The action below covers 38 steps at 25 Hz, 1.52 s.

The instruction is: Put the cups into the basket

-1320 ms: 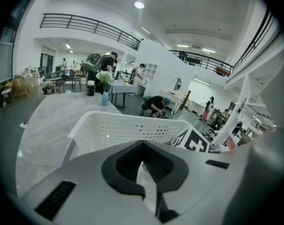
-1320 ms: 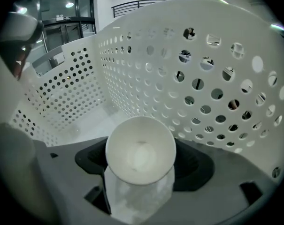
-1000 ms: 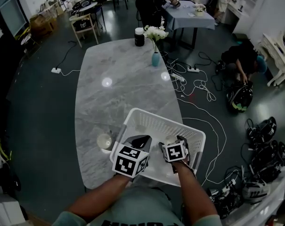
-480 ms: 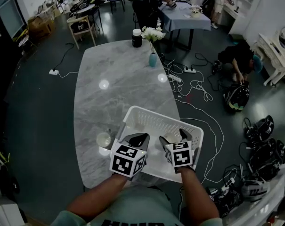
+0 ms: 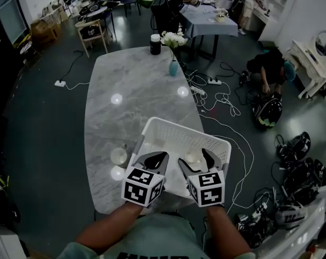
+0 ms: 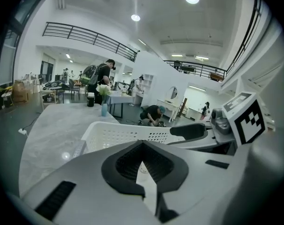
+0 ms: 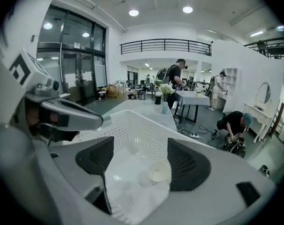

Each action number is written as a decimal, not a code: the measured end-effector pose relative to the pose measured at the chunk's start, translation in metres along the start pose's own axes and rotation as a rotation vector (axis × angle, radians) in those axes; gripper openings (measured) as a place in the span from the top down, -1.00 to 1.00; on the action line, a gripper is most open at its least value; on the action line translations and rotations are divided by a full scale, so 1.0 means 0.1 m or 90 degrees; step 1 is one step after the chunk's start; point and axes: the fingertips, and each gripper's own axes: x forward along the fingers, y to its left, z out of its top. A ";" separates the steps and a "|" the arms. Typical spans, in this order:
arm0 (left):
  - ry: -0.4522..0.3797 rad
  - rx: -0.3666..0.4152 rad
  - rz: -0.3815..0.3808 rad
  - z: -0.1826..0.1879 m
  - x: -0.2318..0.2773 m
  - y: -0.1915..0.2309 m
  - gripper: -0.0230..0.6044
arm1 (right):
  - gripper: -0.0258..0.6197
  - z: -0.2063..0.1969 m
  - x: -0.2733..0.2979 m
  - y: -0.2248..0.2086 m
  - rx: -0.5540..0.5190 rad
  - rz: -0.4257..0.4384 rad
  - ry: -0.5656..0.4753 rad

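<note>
A white perforated basket [image 5: 168, 127] stands on the marble table [image 5: 125, 117] near its front edge. One pale cup [image 5: 192, 156] lies on its side on the basket floor; in the right gripper view this cup [image 7: 159, 171] shows low between the spread jaws. A second pale cup [image 5: 119, 156] stands on the table just left of the basket. My right gripper [image 5: 195, 161] [image 7: 142, 159] hangs open over the basket, holding nothing. My left gripper [image 5: 152, 159] [image 6: 142, 146] hovers at the basket's [image 6: 118, 134] near left corner, its jaws together and empty.
At the table's far end stand a blue vase with white flowers [image 5: 173, 63] and a dark jar [image 5: 155, 43]. Cables and power strips [image 5: 222, 99] lie on the floor to the right, near a crouching person [image 5: 268, 69] and several helmets [image 5: 300, 161].
Both grippers have drawn back a little toward my body, the right one more. The cup in the basket and the cup on the table have stayed put.
</note>
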 end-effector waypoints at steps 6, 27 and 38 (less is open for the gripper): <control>-0.022 0.002 0.002 -0.10 -0.23 -0.08 0.93 | 0.36 -0.02 -0.40 0.37 0.012 0.017 -0.039; -0.063 -0.044 0.136 -0.71 -1.25 0.53 0.93 | 0.87 -0.19 -0.45 1.83 -0.049 0.181 -0.054; -0.063 -0.060 0.200 -1.00 -1.73 0.90 0.93 | 0.87 -0.29 -0.20 2.29 -0.080 0.208 -0.030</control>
